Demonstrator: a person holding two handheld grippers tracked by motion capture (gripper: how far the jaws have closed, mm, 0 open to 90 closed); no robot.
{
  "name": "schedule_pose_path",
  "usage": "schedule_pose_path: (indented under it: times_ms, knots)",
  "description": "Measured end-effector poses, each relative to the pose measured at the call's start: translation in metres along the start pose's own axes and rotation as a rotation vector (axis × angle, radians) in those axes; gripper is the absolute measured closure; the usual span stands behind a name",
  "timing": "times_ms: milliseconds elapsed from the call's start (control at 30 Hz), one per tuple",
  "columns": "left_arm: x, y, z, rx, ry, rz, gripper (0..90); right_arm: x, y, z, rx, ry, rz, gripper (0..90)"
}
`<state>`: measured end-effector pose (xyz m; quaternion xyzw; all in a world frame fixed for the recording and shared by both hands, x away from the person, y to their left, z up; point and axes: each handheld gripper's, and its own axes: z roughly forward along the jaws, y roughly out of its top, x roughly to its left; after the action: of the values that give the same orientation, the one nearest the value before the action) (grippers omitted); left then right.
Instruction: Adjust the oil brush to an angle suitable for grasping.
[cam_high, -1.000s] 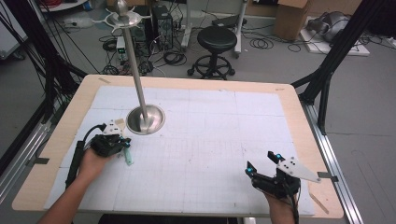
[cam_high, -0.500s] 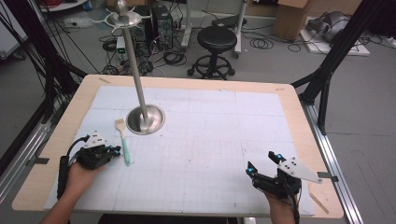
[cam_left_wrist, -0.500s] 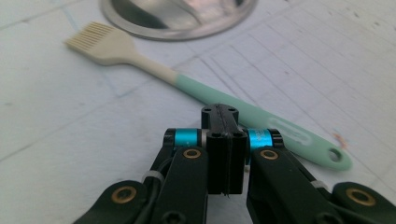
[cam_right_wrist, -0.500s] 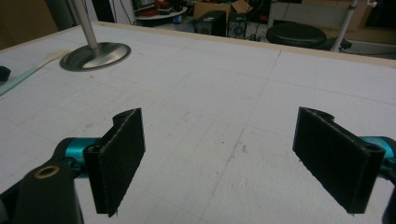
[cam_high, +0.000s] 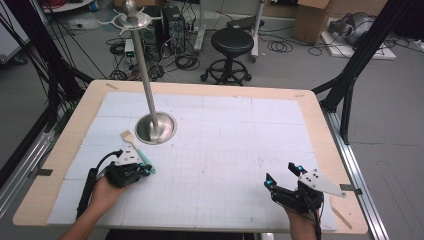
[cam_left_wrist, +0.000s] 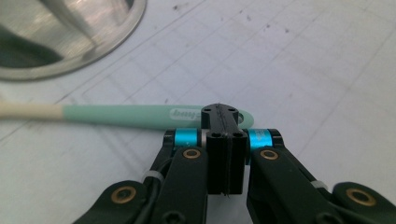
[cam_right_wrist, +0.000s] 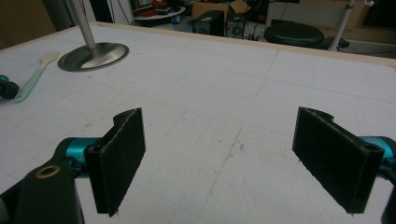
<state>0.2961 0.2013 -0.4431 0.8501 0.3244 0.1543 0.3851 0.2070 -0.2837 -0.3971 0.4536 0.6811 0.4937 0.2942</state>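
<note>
Spatula (cam_high: 136, 148) lies flat on surface (cam_high: 225, 145) beside stand base (cam_high: 156, 128). Left gripper (cam_left_wrist: 225, 122) jaws pressed together, empty, at its green handle end. Right gripper (cam_right_wrist: 233, 158) jaws spread. Looks light, stiff, smooth; pinch mid-handle.

A steel pole stand (cam_high: 155, 127) (round base) and a black stool (cam_high: 232, 42).

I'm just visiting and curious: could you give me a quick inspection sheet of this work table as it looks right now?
Surface: white gridded mat on a wooden table, faintly marked.
Job's things: mint-handled spatula lying flat beside the metal stand.
Clutter: nothing seen.
Grippers: left gripper jaws shut, tips over the spatula's handle end, nothing between them; right gripper jaws wide apart, holding nothing.
Cables: black cable along the left forearm; more on the floor.
Surroundings: black stool, boxes, equipment behind the table.
</note>
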Motion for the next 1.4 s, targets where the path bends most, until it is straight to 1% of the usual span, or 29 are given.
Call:
schedule_pose_path:
  times_ms: [33,67,133,200,233,267,300,333,367,400,433,467,533,567,633,700,767,800,900,933,967,1000,1033,1067,1167,1200,1267,1300,1400]
  knots:
    - [0.000,0.002,0.002,-0.007,-0.005,0.005,89.5,0.000,0.000,0.000,-0.001,0.001,0.001,16.6]
    - [0.000,0.003,0.002,-0.023,-0.005,-0.003,89.5,-0.001,0.000,-0.001,0.000,0.000,0.002,16.6]
    - [0.008,0.004,0.000,-0.069,0.012,-0.042,89.6,-0.002,-0.001,-0.002,-0.001,-0.002,0.008,16.6]
    - [0.023,0.004,-0.005,-0.113,0.043,-0.090,89.6,-0.003,-0.001,-0.002,-0.004,-0.005,0.013,16.6]
    - [0.023,0.004,-0.005,-0.113,0.043,-0.090,89.6,-0.003,-0.001,-0.002,-0.003,-0.005,0.013,16.6]
    - [0.036,0.005,-0.008,-0.141,0.063,-0.130,89.6,-0.003,-0.001,-0.002,-0.005,-0.004,0.009,16.6]
    - [0.036,0.005,-0.008,-0.141,0.063,-0.130,89.6,-0.002,-0.001,-0.001,-0.003,-0.002,0.014,16.6]
    - [0.051,0.008,-0.010,-0.163,0.096,-0.142,89.6,-0.002,-0.001,-0.001,0.000,0.001,0.011,16.6]
    - [0.051,0.008,-0.010,-0.163,0.096,-0.142,89.6,-0.002,-0.001,0.000,0.002,0.000,0.009,16.6]
    - [0.064,0.009,-0.008,-0.169,0.107,-0.160,89.6,-0.002,-0.001,0.000,0.004,-0.001,0.009,16.6]
    - [0.070,0.011,-0.005,-0.146,0.115,-0.148,89.6,-0.002,-0.001,0.000,0.006,0.000,0.008,16.6]
    - [0.073,0.011,-0.003,-0.143,0.119,-0.140,89.6,-0.002,-0.001,0.001,0.006,0.000,0.005,16.6]
    - [0.079,0.010,0.003,-0.140,0.131,-0.146,89.6,-0.003,-0.001,0.000,0.005,-0.002,0.003,16.6]
    - [0.083,0.008,0.007,-0.123,0.146,-0.151,89.6,-0.003,-0.001,0.000,0.006,-0.001,0.011,16.6]
    - [0.088,0.004,0.013,-0.095,0.160,-0.163,89.6,-0.003,-0.002,0.000,0.004,-0.004,0.012,16.6]
    - [0.090,0.004,0.016,-0.084,0.187,-0.180,89.6,-0.004,-0.002,-0.001,0.003,-0.004,0.013,16.6]
    - [0.091,0.004,0.016,-0.080,0.220,-0.161,89.6,-0.004,-0.002,-0.002,0.004,-0.005,0.020,16.6]
    - [0.093,0.003,0.015,-0.083,0.219,-0.172,89.6,-0.004,-0.002,-0.001,0.005,-0.004,0.022,16.6]
    - [0.091,0.003,0.014,-0.064,0.238,-0.152,89.7,-0.004,-0.003,0.000,0.010,-0.001,0.021,16.6]
    - [0.090,0.003,0.013,-0.058,0.242,-0.156,89.7,-0.004,-0.002,0.000,0.011,0.000,0.017,16.6]
    - [0.090,0.003,0.013,-0.058,0.242,-0.156,89.7,-0.003,-0.002,0.000,0.010,0.000,0.017,16.6]
    - [0.090,0.003,0.010,-0.032,0.249,-0.154,89.7,-0.003,-0.002,0.000,0.007,0.003,0.018,16.6]
    - [0.090,0.003,0.010,-0.032,0.249,-0.154,89.7,-0.003,-0.002,0.000,0.007,0.004,0.019,16.6]
    - [0.088,0.003,0.006,-0.006,0.256,-0.158,89.7,-0.003,-0.002,-0.001,0.003,0.000,0.013,16.6]
    - [0.084,0.000,-0.002,0.024,0.253,-0.151,89.7,-0.003,-0.002,-0.001,0.001,0.001,0.018,16.6]
    - [0.084,0.000,-0.002,0.024,0.253,-0.151,89.7,-0.003,-0.002,-0.001,0.001,0.001,0.018,16.6]
    - [0.081,-0.008,-0.012,0.030,0.261,-0.160,89.7,-0.003,-0.002,-0.001,0.003,0.001,0.022,16.6]
    - [0.081,-0.008,-0.012,0.030,0.261,-0.160,89.7,-0.003,-0.002,-0.001,0.003,-0.002,0.019,16.6]
    - [0.075,-0.020,-0.026,0.025,0.258,-0.166,89.7,-0.002,-0.001,-0.001,0.004,0.003,0.017,16.6]
